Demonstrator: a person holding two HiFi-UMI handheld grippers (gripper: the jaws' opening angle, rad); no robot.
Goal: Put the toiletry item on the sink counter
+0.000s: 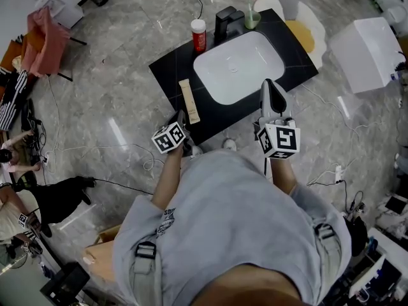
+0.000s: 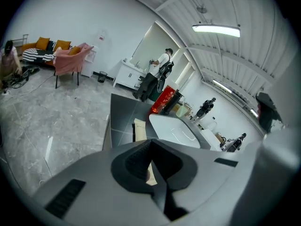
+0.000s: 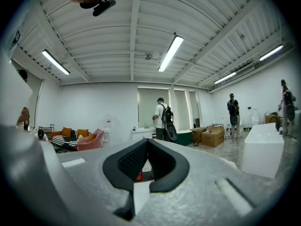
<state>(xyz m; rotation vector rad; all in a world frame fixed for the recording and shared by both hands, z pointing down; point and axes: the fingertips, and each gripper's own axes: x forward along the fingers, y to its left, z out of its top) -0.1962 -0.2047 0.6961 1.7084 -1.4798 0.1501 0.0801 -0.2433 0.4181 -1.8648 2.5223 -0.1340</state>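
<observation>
Tube [image 1: 189,101] lay flat on desk [image 1: 169,75] beside sink [image 1: 239,69], apparently delivered; left gripper [image 1: 181,120] fingers closed, empty; right gripper [image 1: 270,85] closed, idle.

Left hand-held gripper [image 1: 181,120] angles downward off the left forearm [image 1: 167,174], jaws pressed together, nothing caught between them. Right hand-held gripper [image 1: 271,93] points out level from the right forearm [image 1: 285,174], jaw tips meeting, empty as well.
</observation>
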